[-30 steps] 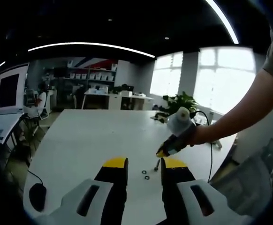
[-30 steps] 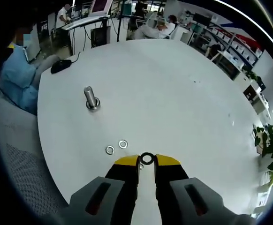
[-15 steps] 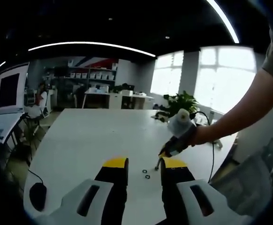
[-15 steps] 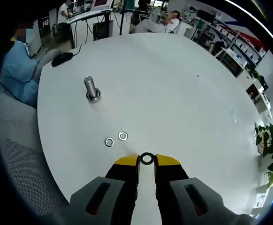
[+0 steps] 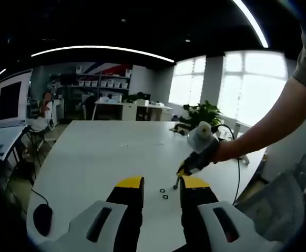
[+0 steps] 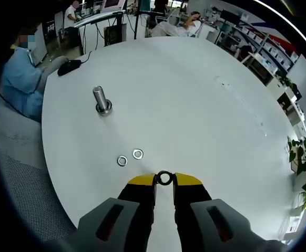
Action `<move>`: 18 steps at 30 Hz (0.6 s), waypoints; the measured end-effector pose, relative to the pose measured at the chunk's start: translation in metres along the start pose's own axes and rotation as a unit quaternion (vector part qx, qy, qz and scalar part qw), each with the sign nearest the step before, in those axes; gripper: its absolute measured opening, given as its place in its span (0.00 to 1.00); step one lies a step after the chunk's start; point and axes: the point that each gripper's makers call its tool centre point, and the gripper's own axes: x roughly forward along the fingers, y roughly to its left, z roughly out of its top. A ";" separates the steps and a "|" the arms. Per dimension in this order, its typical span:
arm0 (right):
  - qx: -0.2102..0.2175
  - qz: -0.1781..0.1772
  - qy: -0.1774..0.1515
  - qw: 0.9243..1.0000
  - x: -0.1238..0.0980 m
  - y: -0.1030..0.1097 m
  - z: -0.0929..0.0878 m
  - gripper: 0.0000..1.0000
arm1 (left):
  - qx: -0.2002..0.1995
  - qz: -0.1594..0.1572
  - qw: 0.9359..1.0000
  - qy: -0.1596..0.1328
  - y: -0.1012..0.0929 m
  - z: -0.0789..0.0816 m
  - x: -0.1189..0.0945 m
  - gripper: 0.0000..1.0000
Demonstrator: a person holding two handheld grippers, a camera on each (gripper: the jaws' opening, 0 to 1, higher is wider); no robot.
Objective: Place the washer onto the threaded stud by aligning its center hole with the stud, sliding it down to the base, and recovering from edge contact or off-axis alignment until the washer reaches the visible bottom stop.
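Note:
My right gripper point(image 6: 164, 180) is shut on a small metal washer point(image 6: 164, 178), pinched upright between its yellow tips above the white table point(image 6: 195, 105). The threaded stud point(image 6: 101, 100) stands upright on its round base well ahead and to the left, apart from the gripper. Two loose washers point(image 6: 122, 160) point(image 6: 138, 154) lie flat between the stud and the gripper. In the left gripper view a hand holds the right gripper point(image 5: 183, 170) tip-down over those loose washers point(image 5: 163, 193). My left gripper point(image 5: 162, 184) hovers open with nothing between its jaws.
A black mouse point(image 6: 69, 67) with its cable lies near the table's far left edge, also seen as the mouse point(image 5: 41, 219). A person in light blue point(image 6: 19, 84) sits at that edge. Potted plants point(image 5: 203, 115) stand beyond the table.
The right gripper view has shifted slightly, so the stud and loose washers sit a little higher in it. The washer stays pinched. The left gripper has not moved.

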 end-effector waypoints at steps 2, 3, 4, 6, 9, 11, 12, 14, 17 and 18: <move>0.001 0.002 -0.001 1.000 -0.001 0.002 -0.001 0.14 | 0.000 0.001 1.000 -0.001 0.000 0.000 0.000 0.25; 0.000 0.002 -0.002 1.000 -0.001 0.002 -0.001 0.14 | -0.001 0.000 1.000 0.000 0.000 0.000 0.000 0.25; 0.002 0.003 -0.001 1.000 -0.001 0.003 -0.001 0.14 | -0.001 0.000 1.000 -0.001 0.000 0.000 0.000 0.25; 0.002 0.004 0.000 1.000 -0.001 0.002 -0.002 0.14 | -0.001 0.000 1.000 -0.001 0.000 0.000 0.000 0.25; 0.002 0.004 0.000 1.000 -0.001 0.003 -0.002 0.14 | 0.000 0.000 1.000 -0.001 0.000 0.000 0.000 0.25; 0.003 0.003 0.000 1.000 -0.001 0.003 -0.002 0.14 | 0.000 0.000 1.000 -0.001 0.000 0.000 0.000 0.25; 0.003 0.003 0.000 1.000 -0.001 0.003 -0.001 0.14 | 0.000 0.000 1.000 0.000 0.000 0.000 0.000 0.25; 0.005 0.004 -0.002 1.000 -0.001 0.003 0.000 0.14 | -0.001 0.000 1.000 0.000 0.000 0.000 0.000 0.25; 0.004 0.004 -0.004 1.000 -0.001 0.006 0.000 0.14 | 0.000 0.000 1.000 0.000 0.000 0.000 -0.001 0.25; 0.003 0.004 -0.005 1.000 -0.001 0.007 0.000 0.14 | 0.000 0.000 1.000 0.000 0.000 0.000 0.000 0.25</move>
